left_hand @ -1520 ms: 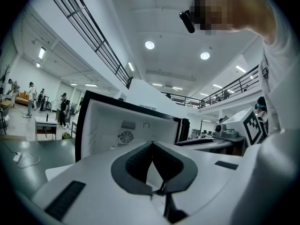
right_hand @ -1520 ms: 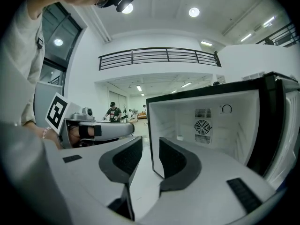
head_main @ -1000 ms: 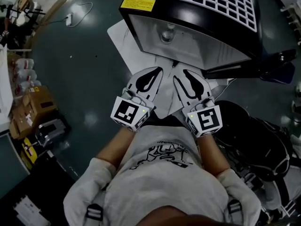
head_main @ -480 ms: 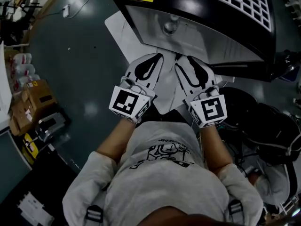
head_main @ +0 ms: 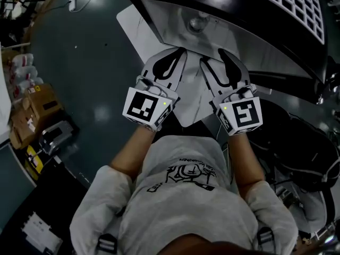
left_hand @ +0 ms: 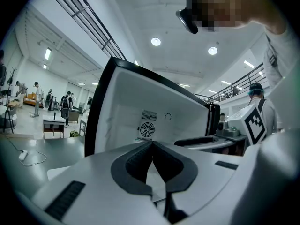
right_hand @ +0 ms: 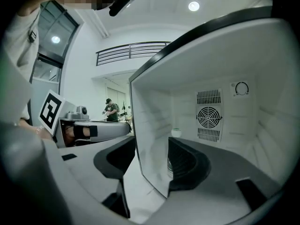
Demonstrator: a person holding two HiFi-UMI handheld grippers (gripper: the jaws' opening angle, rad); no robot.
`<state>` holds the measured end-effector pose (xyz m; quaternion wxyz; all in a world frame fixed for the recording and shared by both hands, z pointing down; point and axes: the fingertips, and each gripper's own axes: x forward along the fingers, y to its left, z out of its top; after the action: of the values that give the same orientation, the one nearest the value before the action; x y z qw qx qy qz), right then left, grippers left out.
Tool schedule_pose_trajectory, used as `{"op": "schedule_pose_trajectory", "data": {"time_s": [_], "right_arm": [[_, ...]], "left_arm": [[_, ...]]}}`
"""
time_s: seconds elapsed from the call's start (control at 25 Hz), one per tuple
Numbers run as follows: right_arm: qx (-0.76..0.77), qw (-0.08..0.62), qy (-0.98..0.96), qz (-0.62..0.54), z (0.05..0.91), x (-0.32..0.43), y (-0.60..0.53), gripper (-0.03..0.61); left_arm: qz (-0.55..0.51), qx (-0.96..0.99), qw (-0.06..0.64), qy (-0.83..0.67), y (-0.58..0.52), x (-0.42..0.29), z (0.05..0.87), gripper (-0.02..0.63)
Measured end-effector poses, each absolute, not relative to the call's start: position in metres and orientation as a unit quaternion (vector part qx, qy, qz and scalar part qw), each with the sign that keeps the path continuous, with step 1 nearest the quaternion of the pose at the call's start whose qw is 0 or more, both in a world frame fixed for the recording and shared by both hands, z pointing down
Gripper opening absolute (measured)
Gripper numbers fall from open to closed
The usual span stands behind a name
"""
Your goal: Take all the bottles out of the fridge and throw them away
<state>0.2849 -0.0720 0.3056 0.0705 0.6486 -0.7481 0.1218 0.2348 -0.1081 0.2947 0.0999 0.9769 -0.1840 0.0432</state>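
Reaching forward side by side from a grey T-shirt, the person's bare forearms hold both grippers level and close together, noses aimed at the open front of the fridge (head_main: 239, 4).

The left gripper (head_main: 179, 51) has its jaws brought together with the tips meeting and nothing caught between them; its own view (left_hand: 151, 142) looks past them at the fridge's outer side wall (left_hand: 131, 107).

The right gripper (head_main: 212, 57) is spreading its jaws, and they stand clearly apart with nothing in their grasp. In the right gripper view (right_hand: 152, 144) the front edge of the fridge's side wall lines up between the two jaws, farther off.

Beyond that, one bottle (right_hand: 176, 133) stands upright on the fridge floor, near the back wall (right_hand: 225, 125) and left of the round fan grille (right_hand: 208, 117). Its long axis is vertical, cap up (from the head view only its round, shiny top shows (head_main: 197, 23)). The cap looks pale, and the right jaw hides much of the body.
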Motion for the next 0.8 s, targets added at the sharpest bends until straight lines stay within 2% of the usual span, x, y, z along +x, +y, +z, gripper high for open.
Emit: {"op": "schedule_pose_trajectory", "data": {"time_s": [0.8], "right_arm": [[0.657, 0.103, -0.739, 0.107, 0.341, 0.318, -0.134, 0.250]], "left_arm": [[0.051, 0.973, 0.100, -0.202, -0.157, 0.258, 0.326, 0.014]]}}
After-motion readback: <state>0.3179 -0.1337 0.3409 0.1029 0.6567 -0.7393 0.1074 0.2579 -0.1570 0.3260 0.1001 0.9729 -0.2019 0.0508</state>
